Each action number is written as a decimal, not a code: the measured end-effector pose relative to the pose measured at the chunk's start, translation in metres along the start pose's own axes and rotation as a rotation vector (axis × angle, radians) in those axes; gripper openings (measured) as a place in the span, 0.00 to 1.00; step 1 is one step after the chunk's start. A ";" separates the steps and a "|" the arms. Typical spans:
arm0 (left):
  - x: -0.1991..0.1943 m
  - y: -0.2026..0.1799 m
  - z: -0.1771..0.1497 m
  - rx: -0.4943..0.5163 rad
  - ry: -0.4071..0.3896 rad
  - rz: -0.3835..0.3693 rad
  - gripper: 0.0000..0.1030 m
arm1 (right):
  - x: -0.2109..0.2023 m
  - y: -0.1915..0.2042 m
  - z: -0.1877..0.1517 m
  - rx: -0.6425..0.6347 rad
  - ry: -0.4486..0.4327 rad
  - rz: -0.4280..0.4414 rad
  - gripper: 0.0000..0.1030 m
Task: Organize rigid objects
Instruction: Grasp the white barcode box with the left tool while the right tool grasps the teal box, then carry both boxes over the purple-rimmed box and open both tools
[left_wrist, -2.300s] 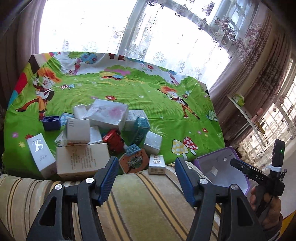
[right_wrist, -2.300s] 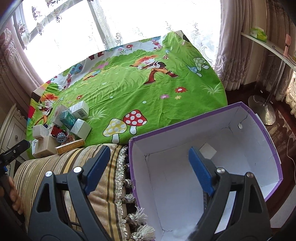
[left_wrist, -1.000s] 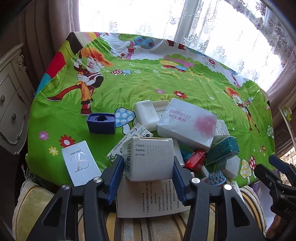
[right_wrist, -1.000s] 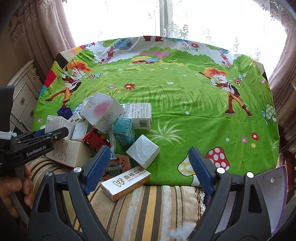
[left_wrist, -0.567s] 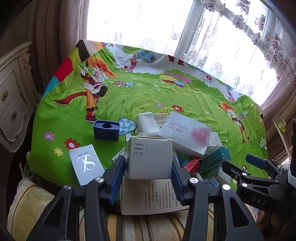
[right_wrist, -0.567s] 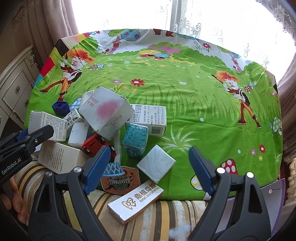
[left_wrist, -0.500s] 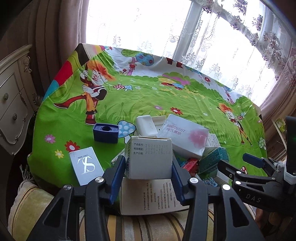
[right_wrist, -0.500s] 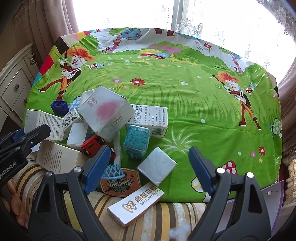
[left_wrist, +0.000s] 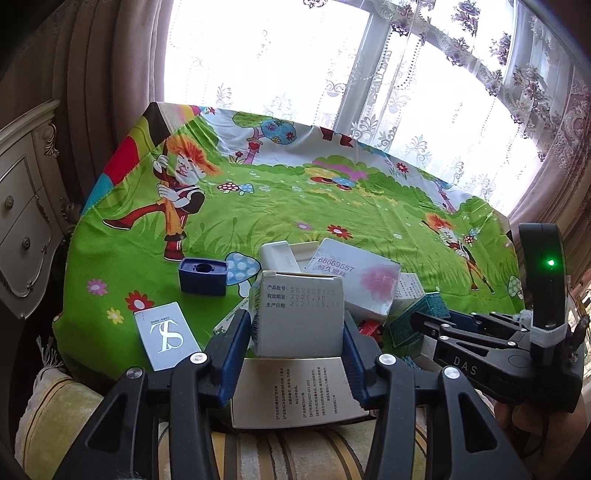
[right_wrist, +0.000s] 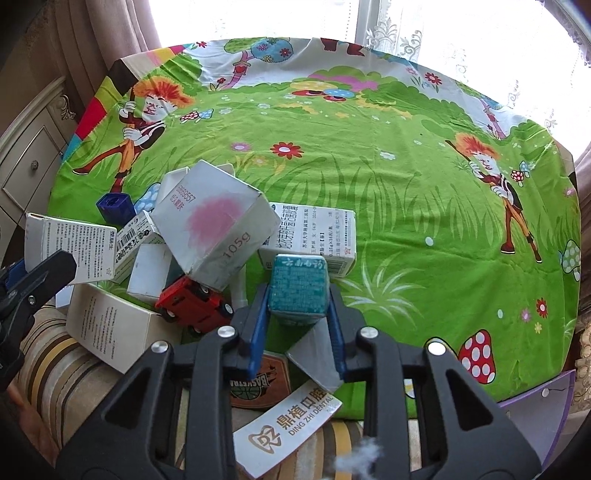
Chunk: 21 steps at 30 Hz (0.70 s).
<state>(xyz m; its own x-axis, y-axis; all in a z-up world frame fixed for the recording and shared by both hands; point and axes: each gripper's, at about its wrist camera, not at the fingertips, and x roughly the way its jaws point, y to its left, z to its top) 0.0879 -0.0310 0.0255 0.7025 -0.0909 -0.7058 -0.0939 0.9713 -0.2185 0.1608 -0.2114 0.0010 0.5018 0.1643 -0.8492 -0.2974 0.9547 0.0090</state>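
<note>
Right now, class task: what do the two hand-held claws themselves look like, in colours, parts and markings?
Both are black plastic clamp frames with silver rivets and blue ribbed pads. The left claw shows this close up; the right claw carries white "DAS" lettering and an upright black module with a green light, bound by white tape. No sleeves show.

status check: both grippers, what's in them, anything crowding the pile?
Left gripper shut on white box. Right gripper closing, pads on teal box. Red toy car and pink-stained carton crowd the teal box's left.
</note>
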 end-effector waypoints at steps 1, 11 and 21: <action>-0.001 -0.001 0.000 0.002 -0.005 0.000 0.47 | -0.004 0.000 0.000 -0.001 -0.018 0.002 0.33; -0.026 -0.021 -0.004 0.038 -0.070 -0.047 0.47 | -0.055 -0.023 -0.015 0.082 -0.167 -0.002 0.33; -0.045 -0.061 -0.016 0.087 -0.060 -0.155 0.47 | -0.098 -0.063 -0.057 0.178 -0.200 -0.029 0.33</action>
<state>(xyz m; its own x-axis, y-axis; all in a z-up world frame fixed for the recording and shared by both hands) 0.0511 -0.0891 0.0598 0.7452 -0.2302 -0.6259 0.0783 0.9622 -0.2607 0.0841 -0.3017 0.0536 0.6640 0.1649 -0.7294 -0.1415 0.9855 0.0939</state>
